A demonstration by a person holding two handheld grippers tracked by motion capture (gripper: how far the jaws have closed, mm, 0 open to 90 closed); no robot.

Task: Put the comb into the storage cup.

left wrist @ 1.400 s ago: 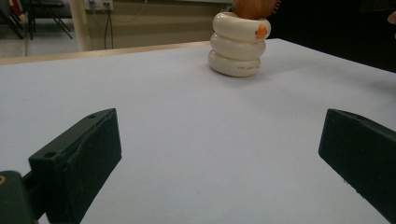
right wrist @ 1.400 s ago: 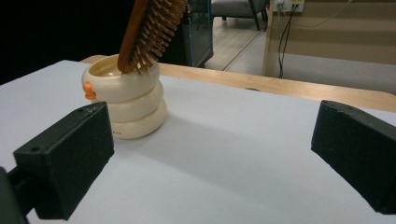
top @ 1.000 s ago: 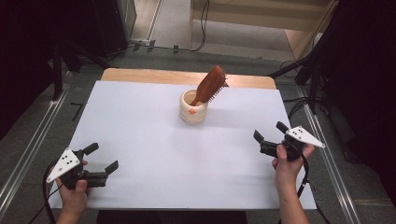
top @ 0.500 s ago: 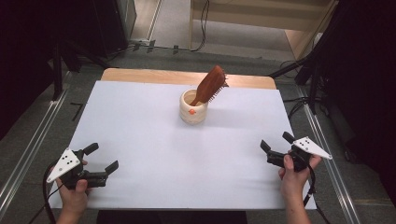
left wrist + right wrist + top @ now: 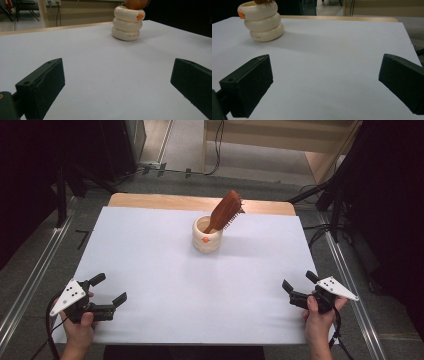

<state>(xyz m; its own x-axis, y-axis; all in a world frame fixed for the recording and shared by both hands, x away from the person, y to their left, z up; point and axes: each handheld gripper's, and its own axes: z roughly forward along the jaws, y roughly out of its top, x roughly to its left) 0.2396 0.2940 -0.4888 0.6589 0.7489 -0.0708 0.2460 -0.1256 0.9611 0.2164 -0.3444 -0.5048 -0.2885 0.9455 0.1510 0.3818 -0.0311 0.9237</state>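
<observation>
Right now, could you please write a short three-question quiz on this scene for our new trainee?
1. True or false: the hairbrush lies flat on the white table.
2. What holds the hairbrush? A) a glass jar B) a cream ringed holder C) a metal tray
3. Fill in: the left gripper and right gripper both have their fingers ____.

Key: 1 false, it stands tilted in the holder; 2 B; 3 open.

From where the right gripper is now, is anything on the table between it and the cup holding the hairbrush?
Nothing visible. Bare white table lies between the open right gripper and the cream cup holding the hairbrush.
</observation>
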